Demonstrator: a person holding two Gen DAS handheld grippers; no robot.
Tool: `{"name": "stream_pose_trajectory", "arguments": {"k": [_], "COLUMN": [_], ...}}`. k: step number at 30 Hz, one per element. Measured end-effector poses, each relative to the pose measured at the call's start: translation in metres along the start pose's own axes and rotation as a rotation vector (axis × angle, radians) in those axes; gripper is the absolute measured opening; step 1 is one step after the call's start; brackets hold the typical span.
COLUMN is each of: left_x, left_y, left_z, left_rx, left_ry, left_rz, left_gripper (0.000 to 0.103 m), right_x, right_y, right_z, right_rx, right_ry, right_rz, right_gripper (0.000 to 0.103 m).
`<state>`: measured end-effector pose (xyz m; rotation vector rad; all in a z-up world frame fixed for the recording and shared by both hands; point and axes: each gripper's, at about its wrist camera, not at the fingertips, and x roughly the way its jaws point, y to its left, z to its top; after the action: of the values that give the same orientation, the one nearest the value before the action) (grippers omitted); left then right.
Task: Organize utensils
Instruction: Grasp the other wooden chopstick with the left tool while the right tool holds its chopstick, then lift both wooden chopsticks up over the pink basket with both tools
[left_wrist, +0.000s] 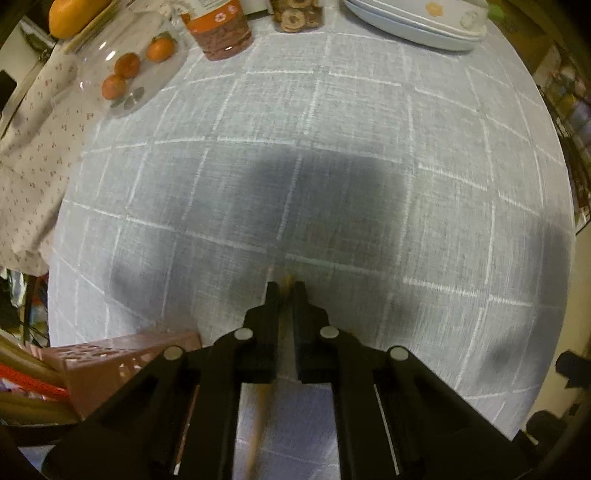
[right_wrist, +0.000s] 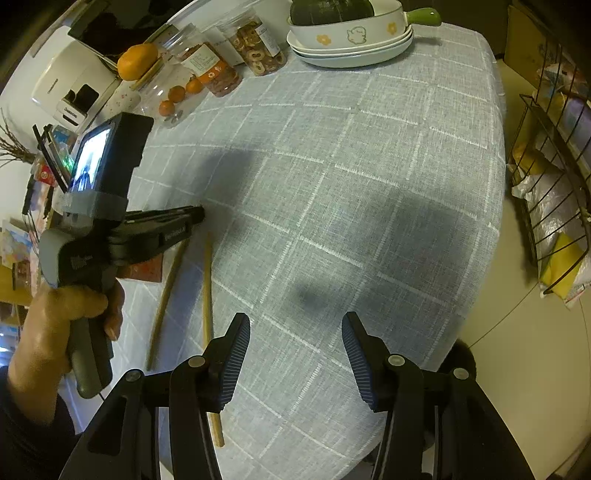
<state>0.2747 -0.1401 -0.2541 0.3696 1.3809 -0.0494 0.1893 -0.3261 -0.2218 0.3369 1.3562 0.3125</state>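
Dim overhead light, dark shadows on the tablecloth (left_wrist: 332, 110), fisheye-warped edges.

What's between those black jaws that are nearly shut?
A thin wooden chopstick, pinched by the left gripper; the left wrist view shows it poking past the jaws and running back beneath them.

Grey-blue tablecloth (right_wrist: 351, 184) with white grid lines; pink basket (left_wrist: 110, 365).

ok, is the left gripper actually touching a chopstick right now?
Touching. The left wrist view shows the fingers of the left gripper closed to almost no gap, with the tan chopstick running straight between them, pinched.
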Motion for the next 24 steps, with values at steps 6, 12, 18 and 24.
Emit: {"name": "stream_pose_trajectory", "arguments": {"k": [6, 12, 18, 24], "left_x": [-0.006, -0.037, -0.09, -0.137], "left_y": [-0.009, -0.018, -0.018, 0.016], "left_z": [-0.007, -0.021, -0.053, -0.102], "left_rx": [0.025, 0.056, 0.08, 0.067], "left_ry": [-0.01, -0.099, -0.224, -0.36], "left_rz": [-0.012, -0.044, -0.109, -0.17], "left_gripper": [0.005, 0.005, 0.005, 0.005], "right_x": [-0.001, -0.003, 0.0, 0.017], "right_y": [0.001, -0.001, 0.005, 0.03], "right_z": [0.001, 0.002, 0.002, 0.009], "right_rx": [0.0, 0.005, 0.008, -0.017], "right_ry": [-0.003, -0.015, -0.023, -0.005], "right_rz": [-0.005, -0.011, -0.017, -0.041], "right_gripper": [0.053, 0.053, 0.053, 0.053]}}
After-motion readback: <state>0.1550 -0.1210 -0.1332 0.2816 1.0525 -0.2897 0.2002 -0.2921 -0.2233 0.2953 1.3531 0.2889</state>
